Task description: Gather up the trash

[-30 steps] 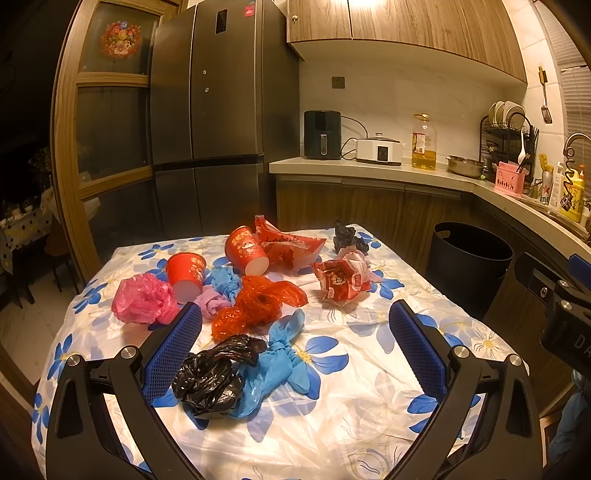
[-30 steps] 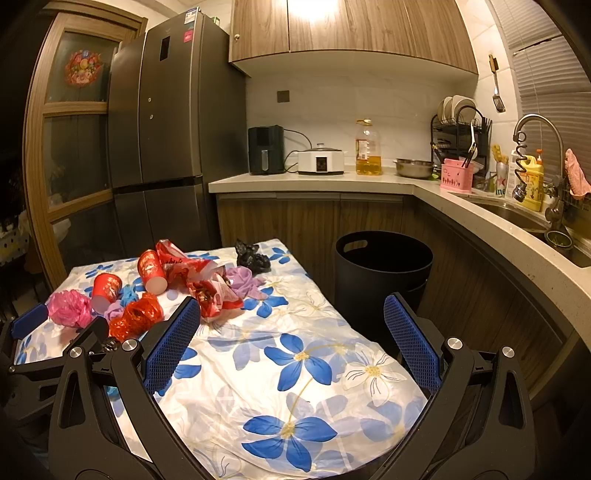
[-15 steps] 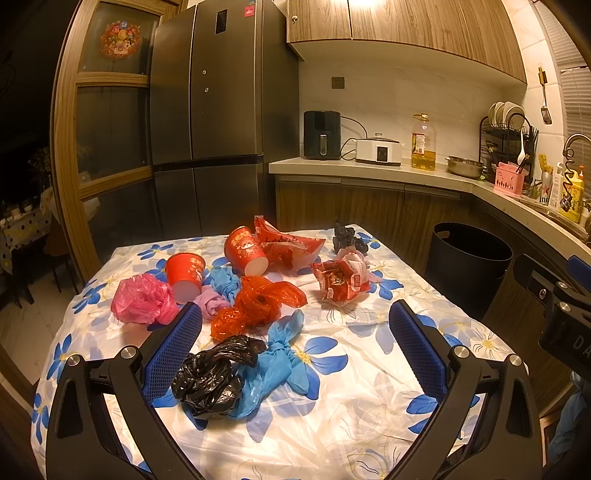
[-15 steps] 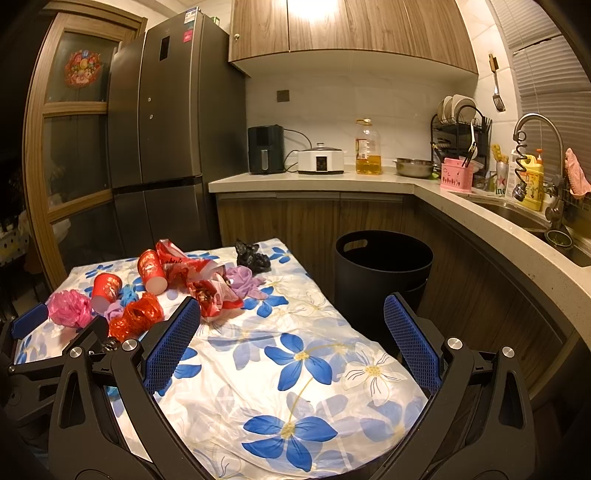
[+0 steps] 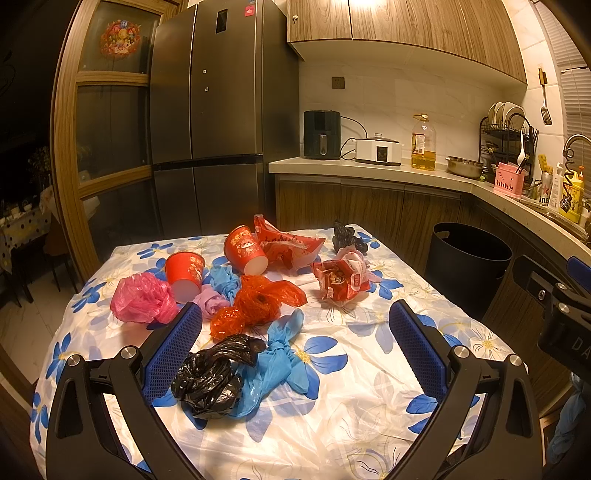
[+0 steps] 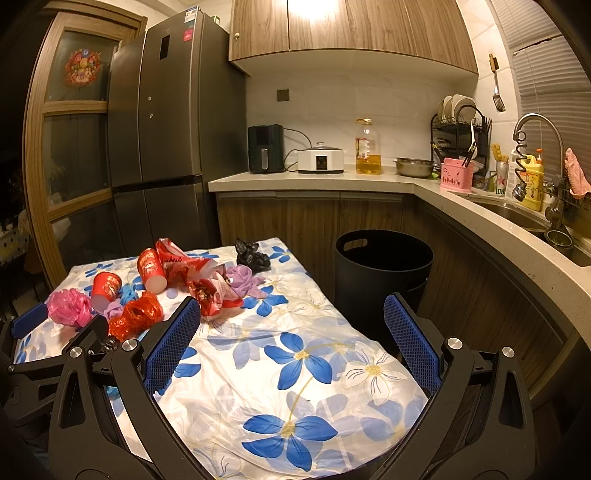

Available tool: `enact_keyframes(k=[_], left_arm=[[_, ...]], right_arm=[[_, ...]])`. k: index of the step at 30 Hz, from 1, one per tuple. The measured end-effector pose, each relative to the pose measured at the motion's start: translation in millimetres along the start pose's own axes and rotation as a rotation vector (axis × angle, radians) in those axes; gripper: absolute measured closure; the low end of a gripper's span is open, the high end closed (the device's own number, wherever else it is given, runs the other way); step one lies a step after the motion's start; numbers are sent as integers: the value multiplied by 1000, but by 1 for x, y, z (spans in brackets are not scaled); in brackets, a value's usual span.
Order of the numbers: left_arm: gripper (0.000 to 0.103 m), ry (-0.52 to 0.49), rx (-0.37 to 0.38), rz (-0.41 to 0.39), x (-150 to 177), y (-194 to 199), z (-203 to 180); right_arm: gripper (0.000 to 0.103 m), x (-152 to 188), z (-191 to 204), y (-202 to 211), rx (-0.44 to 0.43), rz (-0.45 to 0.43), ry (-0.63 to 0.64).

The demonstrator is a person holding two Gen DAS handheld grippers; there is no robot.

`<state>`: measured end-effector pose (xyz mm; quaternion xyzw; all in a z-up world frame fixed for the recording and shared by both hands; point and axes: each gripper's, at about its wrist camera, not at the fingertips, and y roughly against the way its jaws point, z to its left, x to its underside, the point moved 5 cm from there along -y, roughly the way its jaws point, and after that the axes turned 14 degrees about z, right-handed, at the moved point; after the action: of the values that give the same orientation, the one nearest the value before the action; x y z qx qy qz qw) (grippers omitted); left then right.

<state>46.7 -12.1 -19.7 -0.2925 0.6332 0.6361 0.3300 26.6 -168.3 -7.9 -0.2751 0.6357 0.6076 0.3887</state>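
warm-lit kitchen: tall dark fridge (image 5: 218, 110), wood cabinets (image 6: 351, 26) over a pale countertop (image 6: 314, 179), white tiled wall (image 5: 388, 96).

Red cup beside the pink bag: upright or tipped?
Tipped. The red cup lies on its side on the tablecloth, white inside facing the camera.

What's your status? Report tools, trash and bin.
Left tool open, empty. Right tool open, empty. Crumpled black plastic bag nearest left tool, untouched on floral tablecloth. Round black bin beside table, path clear.
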Motion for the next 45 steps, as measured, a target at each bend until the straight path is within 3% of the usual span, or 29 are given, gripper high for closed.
enact_keyframes(k=[34,45], left_arm=[[5,6,5,5,3,-4,1],[5,49,-14,2,18,-14,26]], right_arm=[[5,4,-2,-5,-4,4,-6],[5,10,3,-21,-14,6,5]])
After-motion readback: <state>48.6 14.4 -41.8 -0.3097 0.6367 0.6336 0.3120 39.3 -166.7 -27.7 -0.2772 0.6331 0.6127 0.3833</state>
